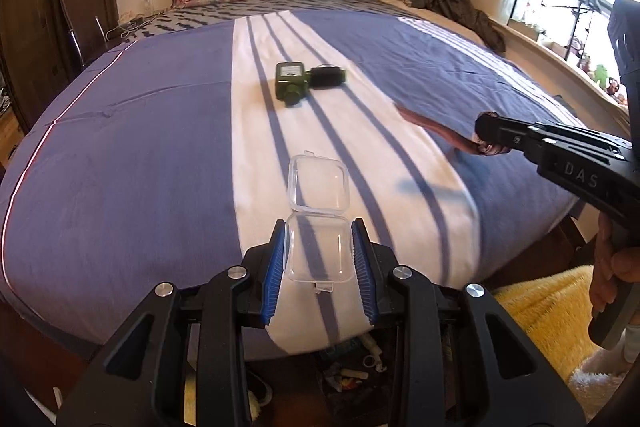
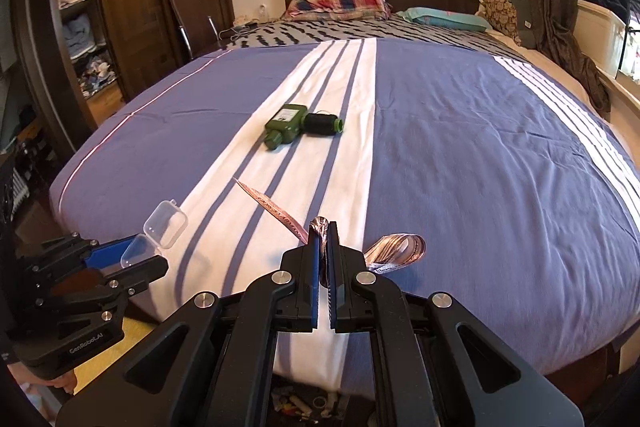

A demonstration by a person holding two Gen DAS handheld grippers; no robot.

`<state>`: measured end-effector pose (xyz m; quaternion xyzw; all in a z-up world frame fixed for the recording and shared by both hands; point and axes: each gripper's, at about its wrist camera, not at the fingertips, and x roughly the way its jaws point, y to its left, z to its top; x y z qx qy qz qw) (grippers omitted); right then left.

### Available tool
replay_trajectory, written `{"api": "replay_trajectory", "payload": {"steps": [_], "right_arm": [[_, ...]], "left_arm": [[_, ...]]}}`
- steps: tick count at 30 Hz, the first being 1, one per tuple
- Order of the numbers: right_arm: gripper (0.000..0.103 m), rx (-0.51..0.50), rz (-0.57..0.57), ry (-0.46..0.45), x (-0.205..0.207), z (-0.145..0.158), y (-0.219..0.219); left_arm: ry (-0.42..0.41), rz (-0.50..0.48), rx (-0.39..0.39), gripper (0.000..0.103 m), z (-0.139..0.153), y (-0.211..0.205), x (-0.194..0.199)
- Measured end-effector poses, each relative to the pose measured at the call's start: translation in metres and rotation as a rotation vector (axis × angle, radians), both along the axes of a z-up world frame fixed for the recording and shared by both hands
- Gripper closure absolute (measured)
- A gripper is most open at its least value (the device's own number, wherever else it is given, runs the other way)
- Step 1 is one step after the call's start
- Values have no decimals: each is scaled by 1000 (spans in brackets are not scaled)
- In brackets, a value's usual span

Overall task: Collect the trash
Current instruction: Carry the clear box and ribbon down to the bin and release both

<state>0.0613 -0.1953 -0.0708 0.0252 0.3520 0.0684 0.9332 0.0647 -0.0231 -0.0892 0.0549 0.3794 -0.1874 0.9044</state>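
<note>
Gripping with both pairs of fingers, we are in the carrying step: each gripper has one piece of trash and is above the foot edge of the bed (image 1: 120,131).

The left gripper (image 1: 319,251) has its blue pads (image 1: 272,283) pressed on the two sides of a clear plastic box (image 1: 318,223). The box is open, and its lid stands up past the fingertips. The right gripper (image 2: 323,247) is closed almost completely on a reddish printed ribbon (image 2: 276,205). One end of the ribbon goes out to the left of the fingers and a loop hangs at their right side. Both things look lifted off the bedcover, but we cannot be fully sure of this.

Further out, near the middle of the bed on the white stripe, a green bottle (image 2: 285,126) and a dark spool of thread (image 2: 322,123) lie touching each other. They are well apart from both grippers and not yet collected.

Below the foot edge of the bed we see some small mixed things in a dark place (image 2: 308,403). We think this may be the trash container, but its rim is hidden.

The next move, as we judge it, needs both grippers to come over that place and open there. The open lid of the box can catch on something. The ribbon is light and may stick to a pad.
</note>
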Motion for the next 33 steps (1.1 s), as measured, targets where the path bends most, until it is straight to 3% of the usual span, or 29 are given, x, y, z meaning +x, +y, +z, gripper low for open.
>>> {"api": "replay_trajectory", "payload": {"steps": [7,15,33], "right_arm": [[98,6,23,-7,-40,-5,10],[98,6,31,38,-74,-33,20],[98,1,21,304,-85,-147,24]], "left_arm": [[-1,-21,-27,72,-5,3,-37],[21,-40,-42,72,-23,7,-74],[288,-74,-1,72,-141,-11,-82]]}}
